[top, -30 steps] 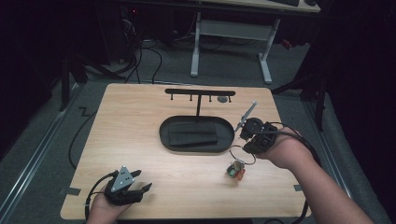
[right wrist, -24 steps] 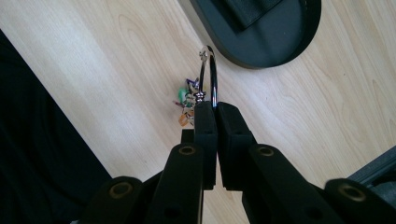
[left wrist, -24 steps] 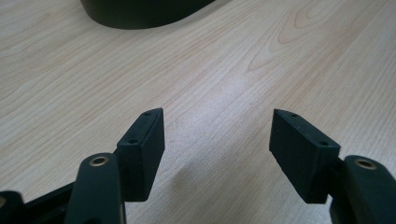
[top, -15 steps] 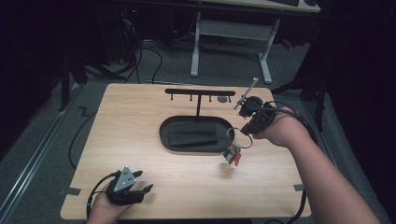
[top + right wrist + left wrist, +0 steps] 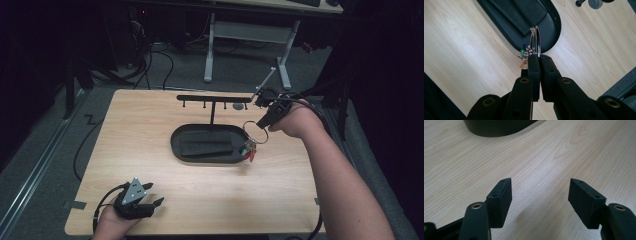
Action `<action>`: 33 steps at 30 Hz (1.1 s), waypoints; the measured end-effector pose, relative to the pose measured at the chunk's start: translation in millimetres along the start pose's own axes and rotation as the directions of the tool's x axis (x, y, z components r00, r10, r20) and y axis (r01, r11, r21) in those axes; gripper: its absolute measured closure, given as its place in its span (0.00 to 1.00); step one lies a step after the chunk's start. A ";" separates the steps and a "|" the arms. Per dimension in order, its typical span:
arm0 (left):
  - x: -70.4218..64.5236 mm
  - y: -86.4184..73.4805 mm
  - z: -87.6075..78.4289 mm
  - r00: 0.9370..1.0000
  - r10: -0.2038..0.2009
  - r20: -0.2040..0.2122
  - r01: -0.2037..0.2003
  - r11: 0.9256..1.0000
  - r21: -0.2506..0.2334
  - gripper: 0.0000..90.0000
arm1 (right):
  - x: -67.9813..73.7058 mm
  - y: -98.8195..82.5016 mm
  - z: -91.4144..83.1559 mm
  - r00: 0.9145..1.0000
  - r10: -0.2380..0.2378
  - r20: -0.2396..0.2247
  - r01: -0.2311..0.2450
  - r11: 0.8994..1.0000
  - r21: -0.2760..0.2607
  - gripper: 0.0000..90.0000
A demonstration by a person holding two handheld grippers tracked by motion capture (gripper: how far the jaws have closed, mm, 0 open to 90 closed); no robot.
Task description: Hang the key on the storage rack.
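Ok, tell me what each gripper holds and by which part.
Right gripper: key ring, pinched at its metal loop. Left gripper: open, nothing held.

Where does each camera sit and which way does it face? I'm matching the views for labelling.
High view: above the person's side, looking forward and down at the table; both forearms enter from below.
Left gripper view: on the left tongs, facing bare wood between open jaws.
Right gripper view: on the right tongs, shut on the key ring.
Shared: the black tray appears in all.
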State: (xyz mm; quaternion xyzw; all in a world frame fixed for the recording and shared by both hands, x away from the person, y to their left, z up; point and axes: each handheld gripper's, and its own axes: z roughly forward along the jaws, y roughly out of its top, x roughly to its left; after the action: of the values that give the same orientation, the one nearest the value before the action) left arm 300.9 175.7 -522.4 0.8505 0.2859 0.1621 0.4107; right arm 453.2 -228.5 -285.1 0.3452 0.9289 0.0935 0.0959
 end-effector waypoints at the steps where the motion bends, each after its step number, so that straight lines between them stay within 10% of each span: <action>1: 0.1 -0.2 0.3 1.000 -0.002 -0.001 0.002 1.000 -0.002 0.40 | -1.7 2.4 0.8 1.000 0.001 0.005 -0.001 1.000 0.004 0.97; 33: -0.2 -2.5 -0.2 1.000 0.017 -0.013 -0.017 1.000 0.016 0.41 | -56.9 35.0 25.2 0.995 0.101 -0.003 -0.101 0.993 -0.062 0.97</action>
State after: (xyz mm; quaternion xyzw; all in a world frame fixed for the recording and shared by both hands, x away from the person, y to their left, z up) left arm 299.7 176.9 -524.2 0.8551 0.2826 0.1691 0.4005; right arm 523.4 -237.3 -294.5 0.3887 0.9069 0.1269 0.1017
